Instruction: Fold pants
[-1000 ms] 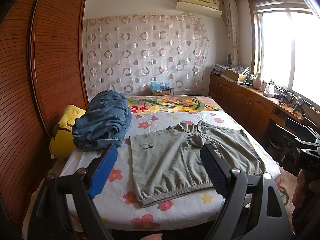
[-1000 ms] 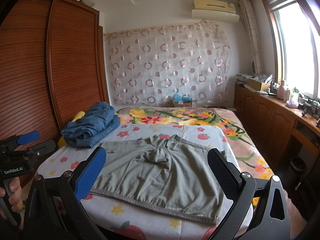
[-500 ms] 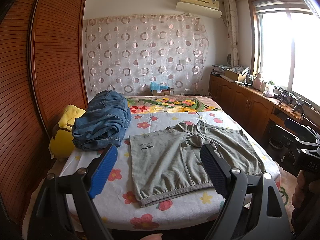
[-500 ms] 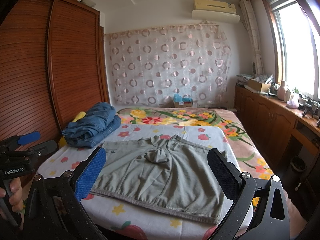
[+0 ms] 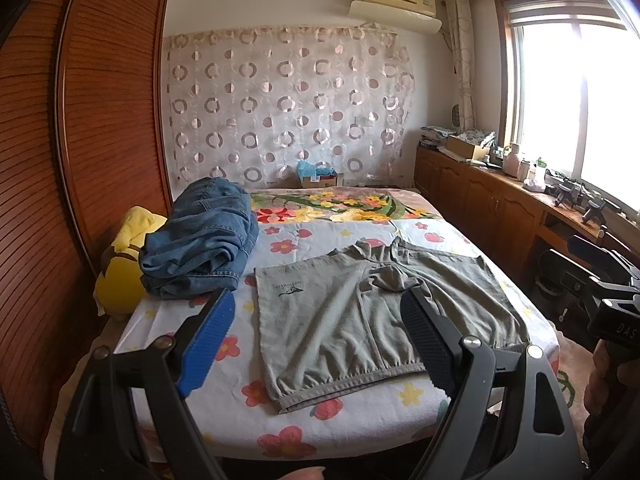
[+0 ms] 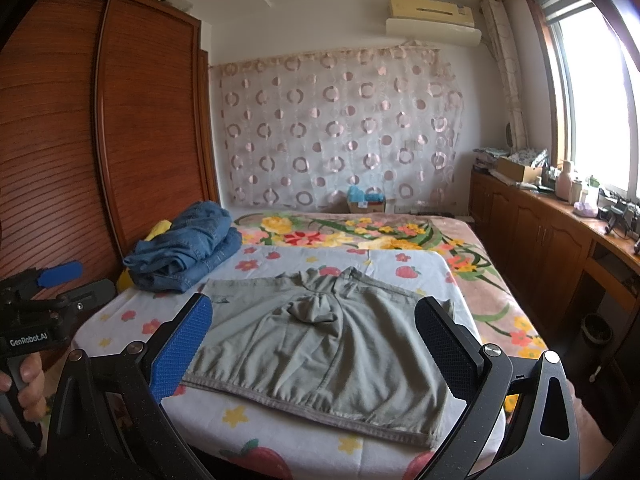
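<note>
Pants (image 5: pixel 360 316), grey-green, lie spread flat on the flowered sheet (image 5: pixel 288 240) near the foot of the bed (image 6: pixel 492 312), elastic hem toward the cameras, small logo print at the far left corner. Fabric is bunched into a lump at the middle of the far edge; the rest is mostly smooth with light wrinkles. Left gripper (image 5: pixel 312 340) hovers off the foot of the bed, jaws spread wide, nothing between them; blue pad (image 5: pixel 208 340) on one finger, black pad (image 5: pixel 424 344) on the other, both clear of the cloth. Right gripper (image 6: pixel 312 344) same story: wide open, empty, held above the near hem, not touching. Each one shows up in the other's view, the left one at the left edge of the right wrist camera with a hand (image 6: pixel 24 380) round its handle, the right one at the right edge of the left wrist camera. Folded jeans (image 5: pixel 200 240) sit in a stack on the far left of the bed, well apart from the pants, with a yellow plush toy (image 5: pixel 120 280) just beside them against the wooden wardrobe (image 5: pixel 80 140). Patterned curtain (image 6: pixel 340 132) covers the back wall, air conditioner (image 6: pixel 432 16) above it, window (image 5: pixel 580 100) and low cabinets (image 6: pixel 532 232) on the right.
</note>
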`<state>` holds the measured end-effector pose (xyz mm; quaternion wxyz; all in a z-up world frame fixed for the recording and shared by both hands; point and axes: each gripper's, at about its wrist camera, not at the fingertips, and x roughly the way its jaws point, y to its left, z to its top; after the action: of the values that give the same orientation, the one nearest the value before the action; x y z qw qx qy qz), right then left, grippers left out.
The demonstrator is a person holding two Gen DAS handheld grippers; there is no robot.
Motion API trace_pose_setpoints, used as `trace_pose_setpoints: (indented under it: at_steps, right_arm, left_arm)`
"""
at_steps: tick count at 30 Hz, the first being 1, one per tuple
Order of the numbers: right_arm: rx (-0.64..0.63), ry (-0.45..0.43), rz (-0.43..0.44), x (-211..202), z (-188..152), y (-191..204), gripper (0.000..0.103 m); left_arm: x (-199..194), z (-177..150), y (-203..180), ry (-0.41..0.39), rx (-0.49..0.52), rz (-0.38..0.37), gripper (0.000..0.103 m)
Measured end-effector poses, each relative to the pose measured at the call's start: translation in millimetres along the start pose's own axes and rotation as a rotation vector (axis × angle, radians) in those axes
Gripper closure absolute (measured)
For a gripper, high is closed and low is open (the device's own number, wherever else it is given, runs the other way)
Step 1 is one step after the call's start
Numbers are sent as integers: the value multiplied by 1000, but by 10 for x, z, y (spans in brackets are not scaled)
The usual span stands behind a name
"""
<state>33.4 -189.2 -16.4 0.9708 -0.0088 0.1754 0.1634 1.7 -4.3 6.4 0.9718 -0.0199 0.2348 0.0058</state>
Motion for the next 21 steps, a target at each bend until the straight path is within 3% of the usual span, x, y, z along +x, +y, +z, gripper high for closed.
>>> trace_pose_setpoints:
  at_steps: [6, 21]
  right_arm:
    - [0, 32, -1, 47, -46, -52, 0]
    - [5, 132, -35, 294, -307, -366, 0]
  left_arm:
    - [141, -89, -89, 43, -13, -26, 17]
    - [567, -386, 108, 148, -29, -52, 17]
